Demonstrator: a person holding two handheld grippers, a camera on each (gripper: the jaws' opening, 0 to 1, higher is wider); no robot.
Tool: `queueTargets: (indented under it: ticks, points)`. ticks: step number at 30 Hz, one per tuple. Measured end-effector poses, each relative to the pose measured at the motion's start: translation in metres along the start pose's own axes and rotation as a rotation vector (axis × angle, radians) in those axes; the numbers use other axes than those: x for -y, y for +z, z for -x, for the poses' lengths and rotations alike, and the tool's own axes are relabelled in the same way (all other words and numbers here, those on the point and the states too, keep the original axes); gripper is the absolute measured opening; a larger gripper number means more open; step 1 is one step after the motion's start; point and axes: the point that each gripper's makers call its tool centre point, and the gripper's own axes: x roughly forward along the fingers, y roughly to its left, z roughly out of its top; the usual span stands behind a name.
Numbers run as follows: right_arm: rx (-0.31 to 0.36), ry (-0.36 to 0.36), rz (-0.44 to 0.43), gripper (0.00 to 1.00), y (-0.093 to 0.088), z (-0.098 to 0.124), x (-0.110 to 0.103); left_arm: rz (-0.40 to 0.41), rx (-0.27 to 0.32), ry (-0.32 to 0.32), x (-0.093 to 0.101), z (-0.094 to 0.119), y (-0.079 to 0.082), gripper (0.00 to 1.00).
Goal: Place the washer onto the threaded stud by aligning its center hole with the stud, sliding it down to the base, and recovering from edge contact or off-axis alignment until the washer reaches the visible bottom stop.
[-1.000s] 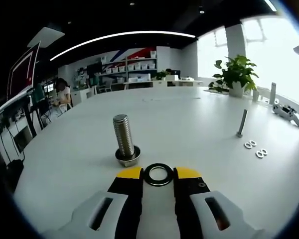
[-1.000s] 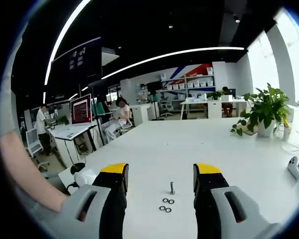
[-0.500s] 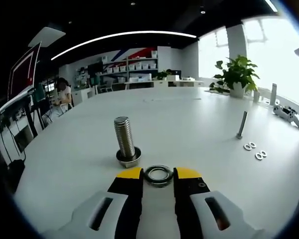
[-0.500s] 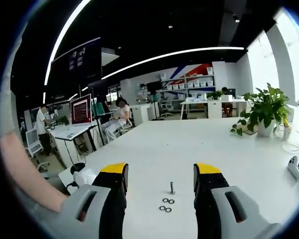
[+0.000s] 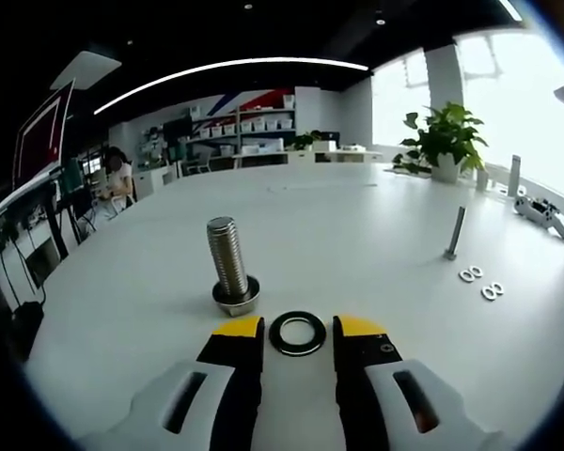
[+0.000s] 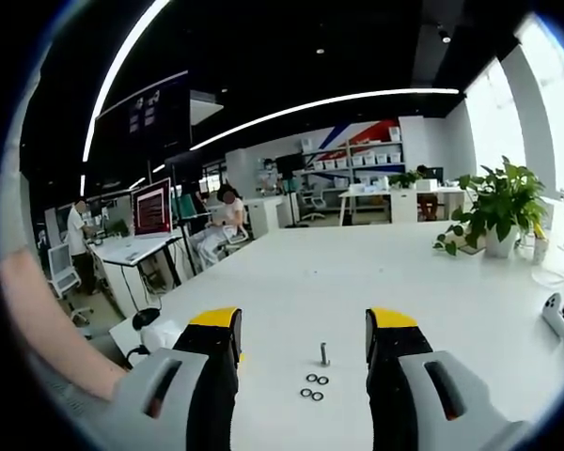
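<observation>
Open-plan office around your white surface (image 5: 357, 216)

You face a dark ceiling crossed by a curved light strip (image 5: 230, 68), with shelving (image 5: 254, 127) on the far wall, a potted plant (image 5: 444, 141) near the surface's far right edge by bright windows (image 5: 508, 103), and desks with a monitor (image 6: 153, 208) left.

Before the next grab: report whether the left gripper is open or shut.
Open. The left gripper has its yellow-tipped jaws standing clear on either side of the washer, which lies flat on the table.

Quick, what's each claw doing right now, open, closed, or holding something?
Left claw: open, jaws either side of the washer on the table, not clamping it.
Right claw: open, holding nothing.
</observation>
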Motion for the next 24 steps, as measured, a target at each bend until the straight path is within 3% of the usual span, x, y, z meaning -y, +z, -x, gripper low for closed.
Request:
queueTargets:
  ticks: [11, 21, 24]
  points:
    - [0.001, -0.001, -0.002, 0.56, 0.0002, 0.0006, -0.0003, -0.009, 0.024, -0.006, 0.0041, -0.0047, -0.0001, 0.21]
    - [0.004, -0.001, -0.003, 0.56, 0.0012, 0.0004, -0.0011, -0.010, 0.001, -0.023, 0.0079, -0.0063, -0.0001, 0.20]
    - [0.005, -0.003, -0.004, 0.56, 0.0014, 0.0003, -0.0003, -0.017, 0.003, -0.028, 0.0078, -0.0032, 0.0025, 0.16]
